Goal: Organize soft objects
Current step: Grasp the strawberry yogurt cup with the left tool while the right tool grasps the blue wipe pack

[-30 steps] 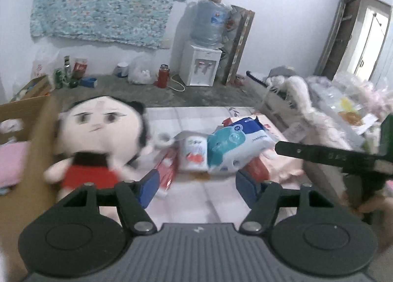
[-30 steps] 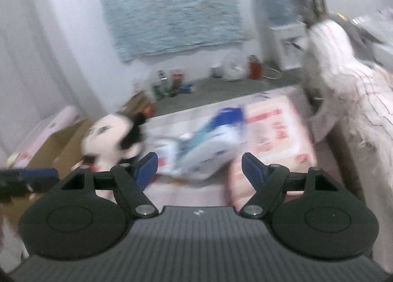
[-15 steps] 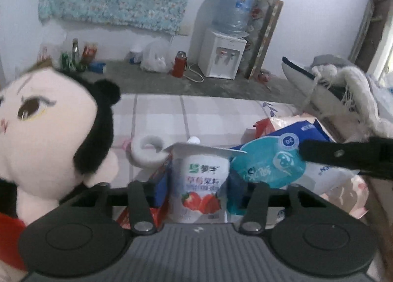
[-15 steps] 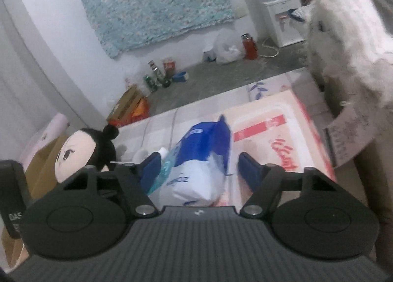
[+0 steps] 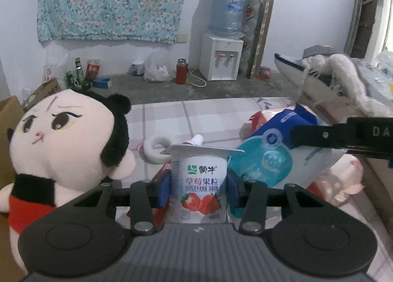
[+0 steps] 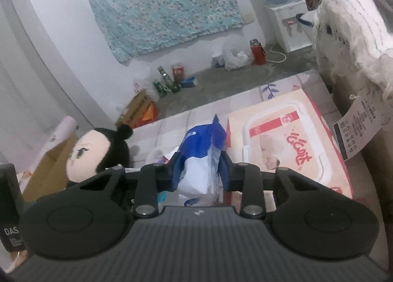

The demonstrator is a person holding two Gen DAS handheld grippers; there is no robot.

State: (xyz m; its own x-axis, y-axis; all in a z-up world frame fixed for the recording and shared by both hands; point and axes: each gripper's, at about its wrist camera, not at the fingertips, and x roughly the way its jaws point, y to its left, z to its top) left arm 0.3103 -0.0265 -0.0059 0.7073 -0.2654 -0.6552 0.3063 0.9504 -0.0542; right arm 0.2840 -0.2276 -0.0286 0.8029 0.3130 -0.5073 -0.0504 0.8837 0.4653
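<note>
My left gripper (image 5: 198,189) is shut on a white strawberry yogurt cup (image 5: 200,183) that stands upright on the tiled cloth. A plush doll (image 5: 63,144) with black hair and a red top sits just left of it. My right gripper (image 6: 199,171) is shut on the blue and white wipes pack (image 6: 200,159); the same pack (image 5: 270,156) lies right of the cup in the left wrist view, with the right gripper's black body (image 5: 343,134) over it. The doll (image 6: 98,154) also shows at the left in the right wrist view.
A large pink wipes pack (image 6: 287,149) lies right of the blue pack. A white fluffy plush (image 6: 348,23) with a paper tag rests on a box at the right. A cardboard box (image 6: 46,166) stands at the left. A white tape roll (image 5: 157,149) lies behind the cup.
Both grippers moved forward and closed: the left onto the yogurt cup, the right onto the blue wipes pack. A second ago both were open and farther back.
</note>
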